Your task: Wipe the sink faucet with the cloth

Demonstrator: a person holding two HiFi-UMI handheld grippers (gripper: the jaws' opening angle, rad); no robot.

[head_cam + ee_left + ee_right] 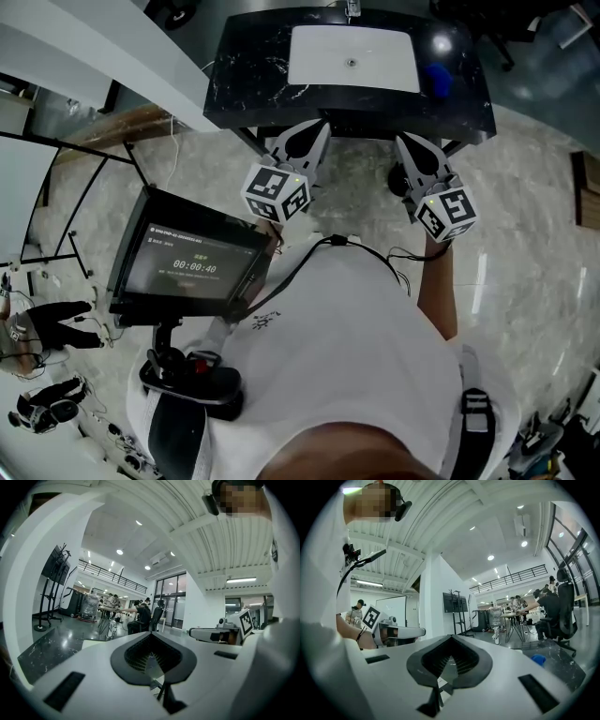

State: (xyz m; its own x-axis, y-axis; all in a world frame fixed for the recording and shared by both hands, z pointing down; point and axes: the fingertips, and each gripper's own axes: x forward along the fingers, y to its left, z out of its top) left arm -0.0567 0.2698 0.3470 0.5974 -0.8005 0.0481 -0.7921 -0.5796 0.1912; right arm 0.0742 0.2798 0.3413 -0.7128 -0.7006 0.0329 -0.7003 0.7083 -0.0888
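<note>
A black marble counter (253, 70) holds a white sink (352, 58); the faucet (352, 9) shows only partly at the picture's top edge. A blue cloth (438, 80) lies on the counter right of the sink and also shows in the right gripper view, blue cloth (538, 659). My left gripper (312, 129) and right gripper (409, 142) are side by side in front of the person's chest, short of the counter's near edge. Both are shut with nothing between the jaws, as seen at the left gripper (151, 656) and the right gripper (449, 661).
A monitor on a stand (187, 267) is close at the left. A black metal rack (66, 187) stands further left. The floor (525, 216) is pale marble. Several people sit at desks (543, 606) in the background.
</note>
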